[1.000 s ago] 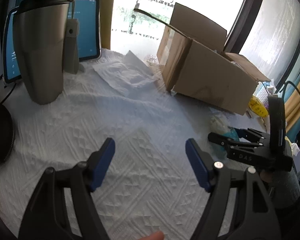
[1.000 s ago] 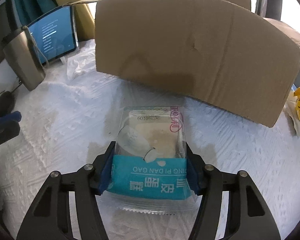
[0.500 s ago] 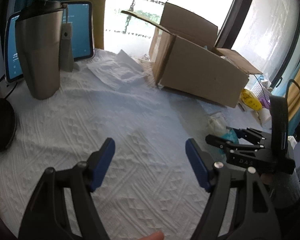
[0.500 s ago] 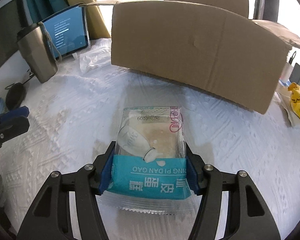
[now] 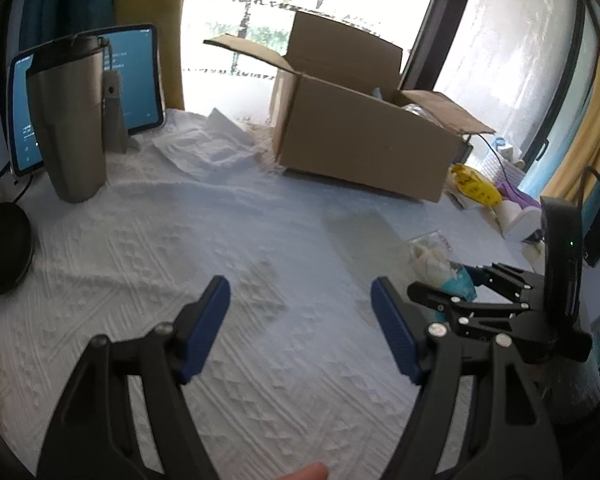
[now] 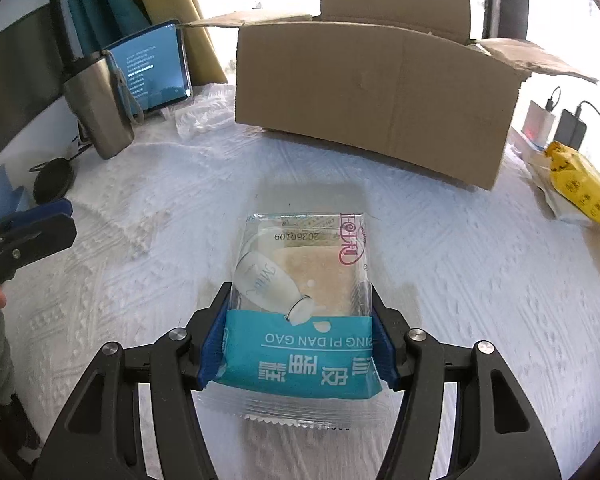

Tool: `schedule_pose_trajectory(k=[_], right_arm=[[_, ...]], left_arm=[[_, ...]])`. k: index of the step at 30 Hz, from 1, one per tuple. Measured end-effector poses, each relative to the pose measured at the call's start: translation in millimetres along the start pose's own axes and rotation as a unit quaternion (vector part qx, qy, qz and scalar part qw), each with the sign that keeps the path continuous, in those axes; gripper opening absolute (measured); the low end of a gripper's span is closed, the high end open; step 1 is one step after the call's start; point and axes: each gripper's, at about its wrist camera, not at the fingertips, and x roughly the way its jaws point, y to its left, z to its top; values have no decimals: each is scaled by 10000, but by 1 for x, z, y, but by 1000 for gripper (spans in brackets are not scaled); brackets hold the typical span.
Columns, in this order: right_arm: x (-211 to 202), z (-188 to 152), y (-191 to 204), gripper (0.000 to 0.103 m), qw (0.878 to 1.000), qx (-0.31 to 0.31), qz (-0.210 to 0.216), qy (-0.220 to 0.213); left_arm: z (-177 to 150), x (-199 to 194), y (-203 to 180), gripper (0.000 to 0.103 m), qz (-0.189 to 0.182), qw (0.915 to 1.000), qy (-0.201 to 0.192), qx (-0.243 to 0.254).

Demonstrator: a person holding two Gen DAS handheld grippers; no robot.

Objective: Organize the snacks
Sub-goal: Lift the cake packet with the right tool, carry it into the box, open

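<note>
While your right gripper (image 6: 298,344) pinches the snack packet (image 6: 300,320) by its blue end above the white textured cloth (image 6: 440,260), your left gripper (image 5: 300,320) hangs spread, nothing between its pads. Bare cloth lies ahead of both. Farther back the open cardboard box (image 6: 376,92) sits by the window; steel tumbler (image 5: 72,120) and tablet (image 5: 140,76) far left, yellow bag (image 6: 580,184) at right edge.
</note>
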Motion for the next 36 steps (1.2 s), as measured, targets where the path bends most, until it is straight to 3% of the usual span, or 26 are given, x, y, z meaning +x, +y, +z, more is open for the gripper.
schedule_pose_trajectory(k=[11,17,20,36], right_arm=[[-54,-19,-5,64,9992,90,-58,-392],[-89,-18,-11,64,9974,85,-117,-711],[-107,-14,-16,64,9959,57,-163,-886],[-161,38,-33,64,9858,-109,-262,-1657]], left_arm=[[-7,-24,-36,74,-76,9994,-99,334],[0,-43,-60,77,-110,9971,-405,639],[9,-52,-69,89,-131,9959,-555,705],[69,-76,-104,95,57,9840,-1318,1201]])
